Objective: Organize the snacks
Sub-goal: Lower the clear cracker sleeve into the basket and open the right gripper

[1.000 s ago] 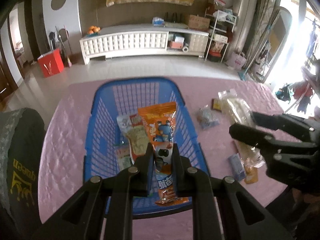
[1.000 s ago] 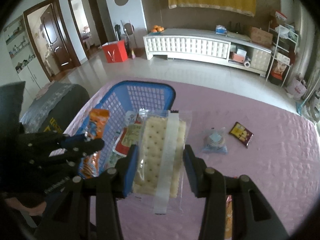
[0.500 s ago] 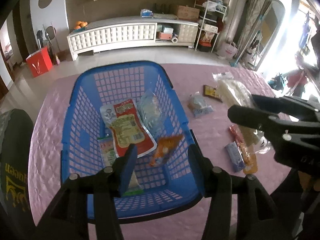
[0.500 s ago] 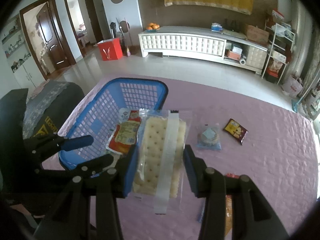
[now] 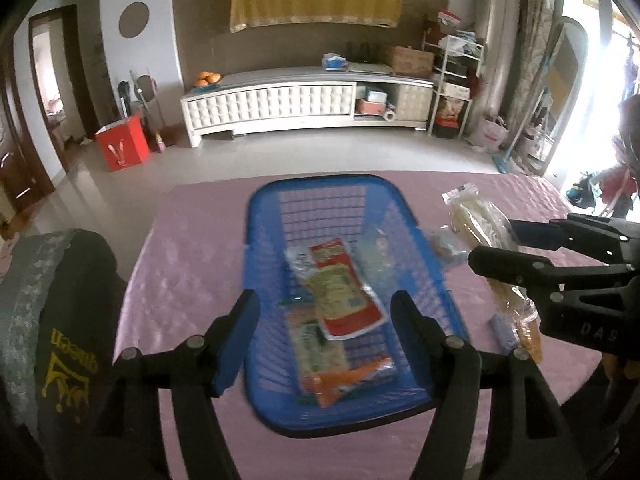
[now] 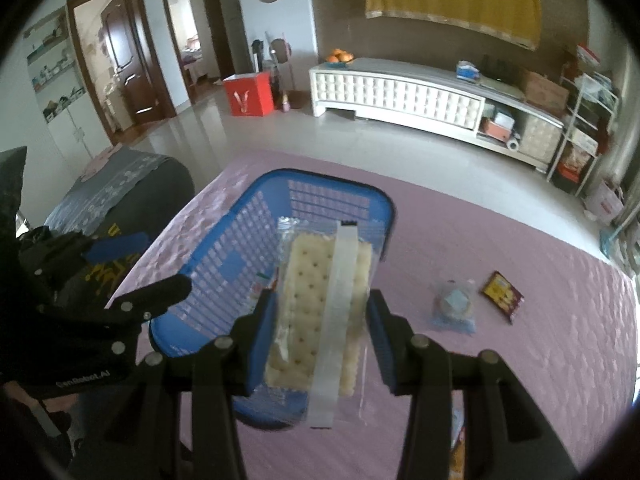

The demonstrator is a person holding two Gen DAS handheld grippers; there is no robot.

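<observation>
A blue plastic basket (image 5: 320, 182) stands on the pink table and holds several snack packets. Among them are a red-and-green one (image 5: 340, 296) and an orange one (image 5: 352, 380) lying at the near end. My left gripper (image 5: 324, 304) hangs above the basket's near end, its jaws opening with nothing between them. My right gripper (image 6: 320, 300) is shut on a clear packet of pale crackers (image 6: 316, 312) and holds it over the basket's (image 6: 332, 184) near right rim. Each gripper shows in the other's view: the right gripper (image 5: 516, 246) at the right, the left gripper (image 6: 148, 264) at the left.
Loose snacks lie on the pink tablecloth (image 6: 520, 360) right of the basket: a small clear bag (image 6: 454, 306), a dark red packet (image 6: 502, 292), a small blue packet (image 5: 506, 330) and an orange one (image 5: 528, 340). A dark cushioned seat (image 5: 52, 320) stands at the table's left edge.
My left gripper let go of the orange packet, which now lies in the basket, then opened wide and drew back and up. My right gripper carried the crackers left, over the basket.
</observation>
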